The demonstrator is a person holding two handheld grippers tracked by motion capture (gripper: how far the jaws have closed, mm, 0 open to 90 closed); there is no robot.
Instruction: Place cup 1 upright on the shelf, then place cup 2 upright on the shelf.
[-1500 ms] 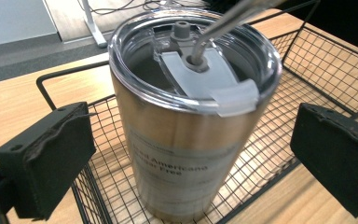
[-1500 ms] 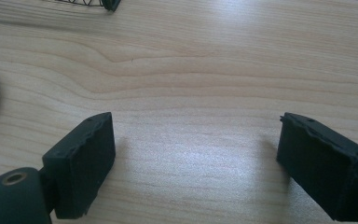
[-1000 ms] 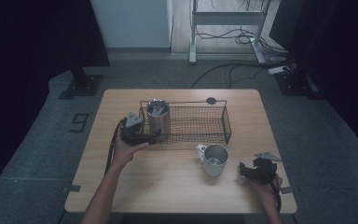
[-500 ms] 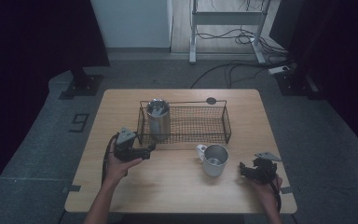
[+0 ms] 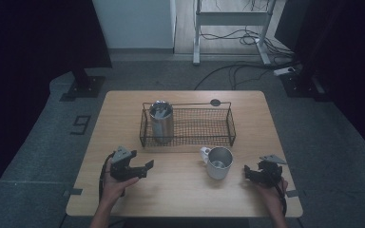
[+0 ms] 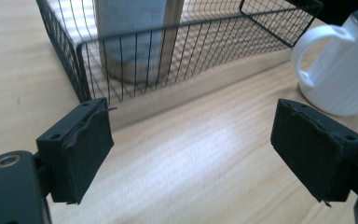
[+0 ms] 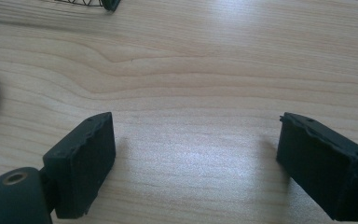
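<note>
A steel tumbler [image 5: 161, 121] stands upright in the left end of a black wire basket [image 5: 228, 124]. A white mug [image 5: 217, 162] stands on the wooden table [image 5: 180, 199] in front of the basket, its handle to the left. My left gripper [image 5: 145, 167] is low over the table's near left, pointing toward the mug, apart from basket and mug. Its jaws have just been closing, and nothing lies between them. In the left gripper view my left gripper [image 6: 191, 149] faces the tumbler [image 6: 135, 42] and mug [image 6: 340, 70]. My right gripper [image 5: 248, 172] rests open right of the mug, over bare wood [image 7: 191, 163].
A small dark round disc [image 5: 215, 102] lies behind the basket near the table's far edge. Cables and a metal frame stand on the floor beyond the table. Bare wood runs along the near edge between my two hands.
My left gripper has drawn back from the basket's left end toward the near left of the table and sunk lower. The right gripper, mug and tumbler have stayed put.
</note>
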